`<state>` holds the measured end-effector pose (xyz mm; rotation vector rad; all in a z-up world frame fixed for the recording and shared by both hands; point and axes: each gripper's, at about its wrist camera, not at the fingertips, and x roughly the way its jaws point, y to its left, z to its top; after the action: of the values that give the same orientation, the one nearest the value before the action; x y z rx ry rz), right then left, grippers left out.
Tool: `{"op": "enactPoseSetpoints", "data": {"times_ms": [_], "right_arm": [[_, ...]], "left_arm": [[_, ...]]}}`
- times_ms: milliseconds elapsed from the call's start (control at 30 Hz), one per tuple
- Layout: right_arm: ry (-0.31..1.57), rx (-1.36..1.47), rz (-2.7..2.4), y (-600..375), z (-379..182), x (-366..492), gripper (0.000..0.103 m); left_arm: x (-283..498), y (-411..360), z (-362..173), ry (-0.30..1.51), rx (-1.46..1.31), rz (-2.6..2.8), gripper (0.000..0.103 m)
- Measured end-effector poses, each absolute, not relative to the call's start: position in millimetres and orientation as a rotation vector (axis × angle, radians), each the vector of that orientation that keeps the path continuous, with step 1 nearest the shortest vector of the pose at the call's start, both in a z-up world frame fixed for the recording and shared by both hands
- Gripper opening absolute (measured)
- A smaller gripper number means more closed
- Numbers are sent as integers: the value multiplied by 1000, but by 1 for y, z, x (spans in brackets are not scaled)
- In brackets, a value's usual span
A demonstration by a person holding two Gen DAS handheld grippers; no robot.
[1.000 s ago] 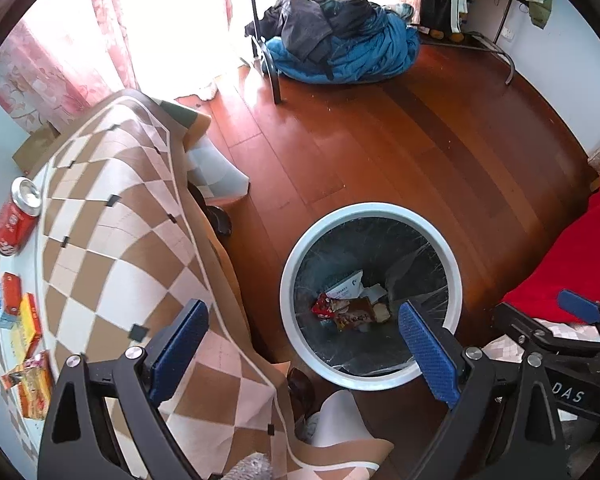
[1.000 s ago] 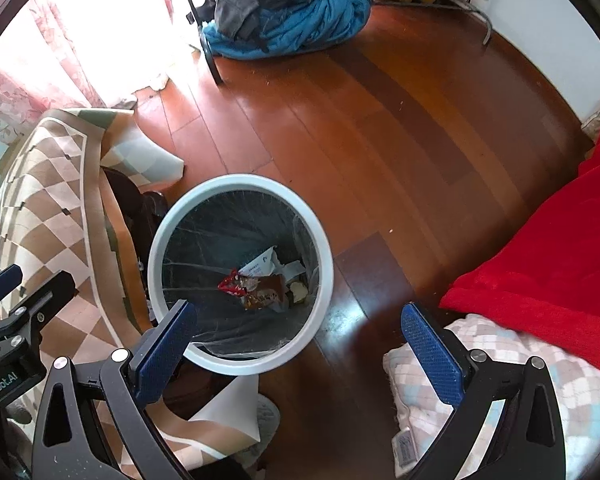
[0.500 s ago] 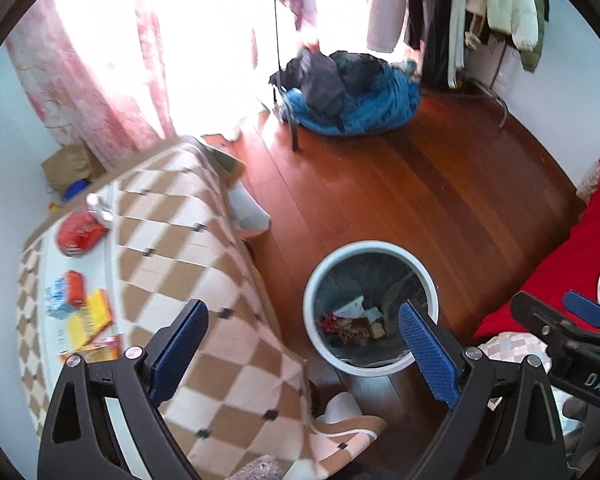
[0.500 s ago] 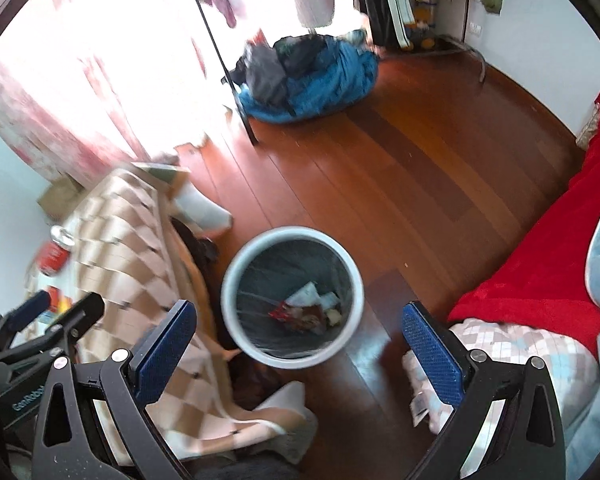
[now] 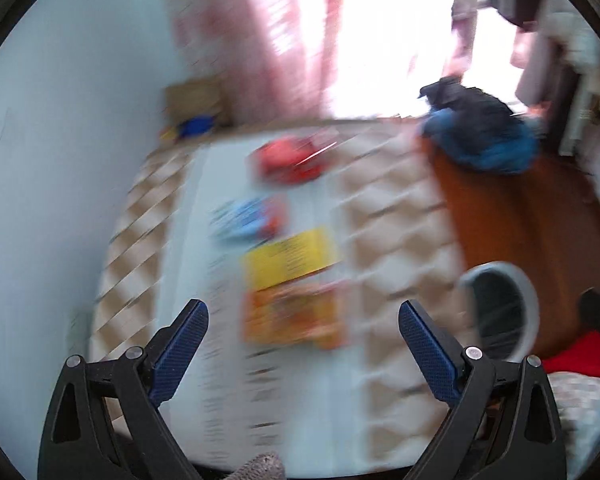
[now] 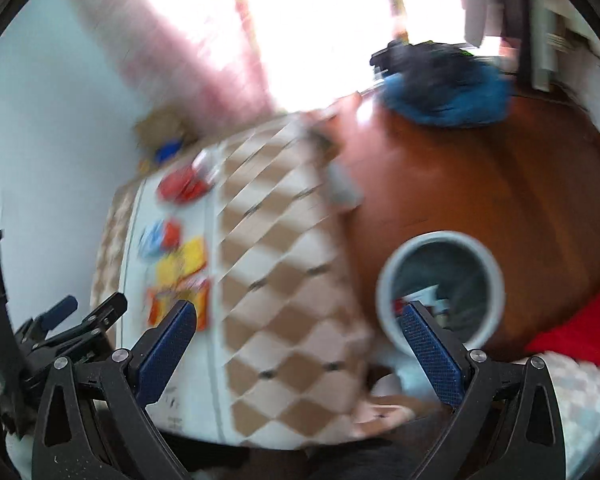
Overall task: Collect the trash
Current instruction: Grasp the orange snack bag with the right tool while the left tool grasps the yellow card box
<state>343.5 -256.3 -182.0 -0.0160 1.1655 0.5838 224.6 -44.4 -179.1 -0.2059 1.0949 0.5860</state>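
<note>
Bench (image 5: 388,240) ahead: four wrappers (image 5: 288,256) uncollected | bin (image 6: 440,288) part-filled | left tool (image 5: 300,332), right tool (image 6: 298,330) wide open, empty

- Left gripper (image 5: 302,334): black plastic frame, triangular cut-outs, silver screws at pivots.
- Right gripper (image 6: 298,336): matching black frame.
- Finger pads (image 6: 432,344): blue, cross-hatched texture.

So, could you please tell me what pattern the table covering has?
A beige-and-white diamond check on the table covering, clearest in the right wrist view.
</note>
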Motion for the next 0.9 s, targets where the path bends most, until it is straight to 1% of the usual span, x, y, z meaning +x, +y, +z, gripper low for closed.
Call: {"op": "enactPoseSetpoints", "data": {"times_ms": [100,200,300,367,467,567,667,700,733,767,800,833,867,900], "right_arm": [[1244,-214,728,-171,-221,328,103],[1260,-492,823,-97,-257,313,103],[1235,-757,894,-33,-285,300,103],[1208,-875,918,-6,-300,296,103],[1229,-1038,981,25,-326,286,103],[1232,-1131,986,38,-344,280,103],[1273,-1062,967,38,-347,284,103],[1285,-1020,961,35,-346,286,100],[1294,-984,955,31,-345,289,90],[1323,-931,943,25,-343,294,84],[1361,-863,936,17,-341,299,75],[1375,-812,921,8,-338,303,61],[1393,-755,896,-2,-335,309,53],[1422,-669,884,-13,-331,317,42]], "left_arm": [[185,3,-226,1180,-247,699,97],[154,39,-269,1262,-302,776,97],[137,56,-295,1296,-342,803,97],[131,63,-307,1307,-357,813,97],[128,69,-317,1317,-375,812,97],[125,74,-319,1310,-396,809,97],[126,81,-319,1306,-390,800,97],[126,82,-319,1305,-383,800,97],[126,84,-318,1305,-379,798,97],[126,85,-318,1304,-375,795,97],[128,87,-317,1303,-369,793,97],[130,86,-315,1301,-361,789,97],[132,85,-313,1296,-345,780,97],[136,83,-311,1292,-329,771,97]]}}
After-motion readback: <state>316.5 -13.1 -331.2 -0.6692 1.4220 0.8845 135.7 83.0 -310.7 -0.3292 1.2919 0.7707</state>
